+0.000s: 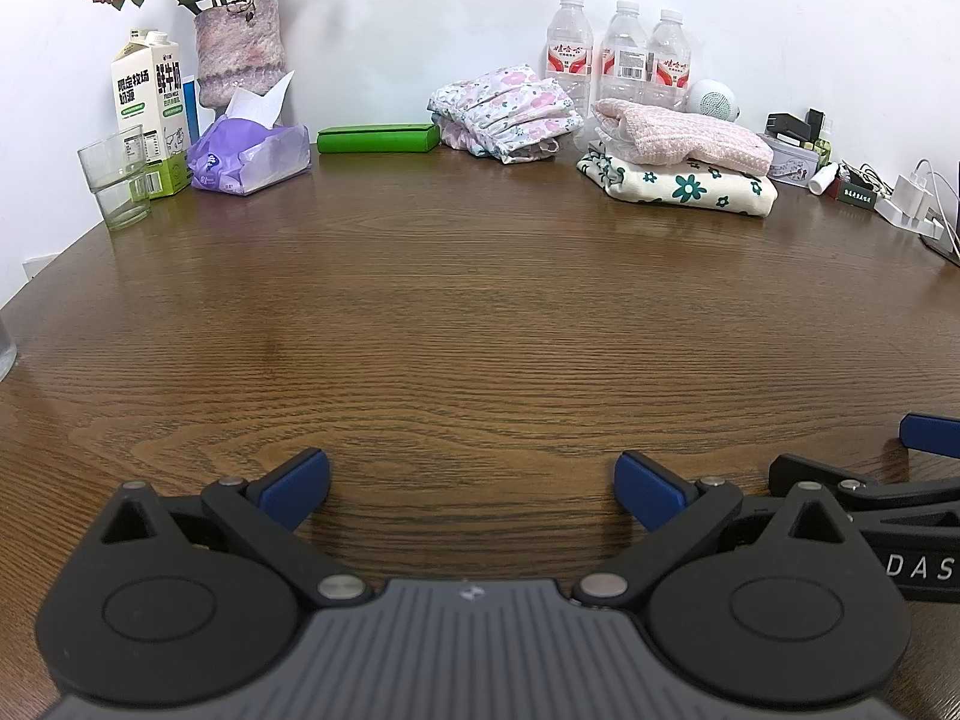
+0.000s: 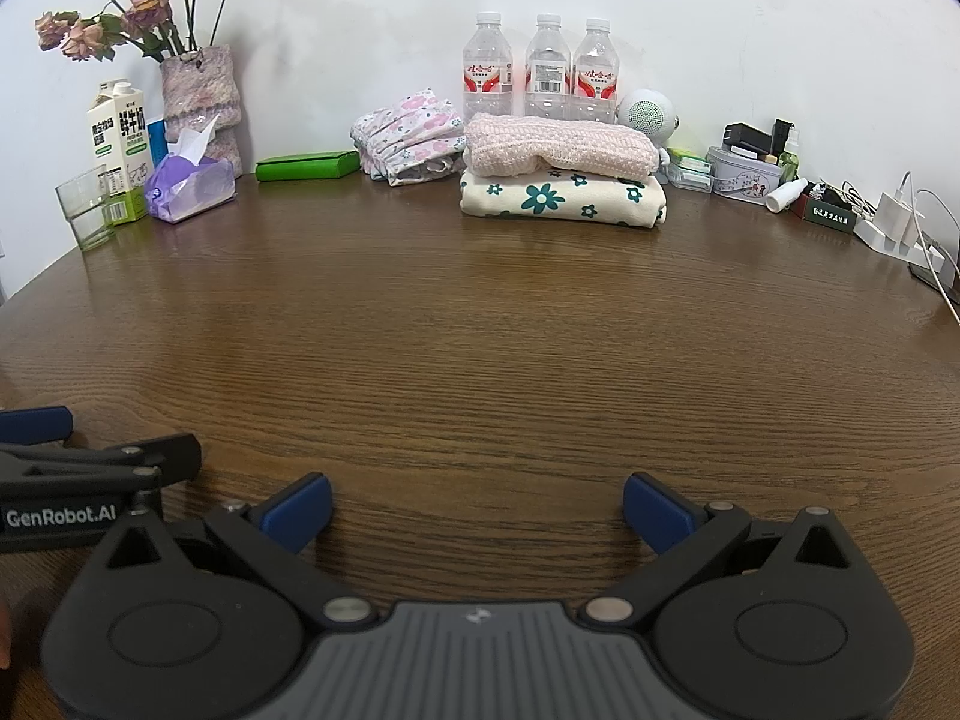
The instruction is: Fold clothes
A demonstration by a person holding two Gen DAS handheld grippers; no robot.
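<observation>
Both spread wide, grasping nothing: left hand-held gripper (image 1: 472, 489), right hand-held gripper (image 2: 477, 510), low over bare surface (image 2: 480, 360). At the back, stacked: pink knit (image 2: 558, 144) on floral cloth (image 2: 561, 198). Beside them, loosely bundled pink-flowered garment (image 2: 411, 141), probably left to fold.

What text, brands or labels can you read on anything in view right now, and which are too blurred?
"GenRobot.AI": side of the left gripper
"DAS", cut off by the frame edge: side of the right gripper
"鲜牛奶" and "限定牧场奶源": milk carton
Red labels on the water bottles: too blurred
Dark box with pale characters: too small
Tissue pack: no legible print
</observation>
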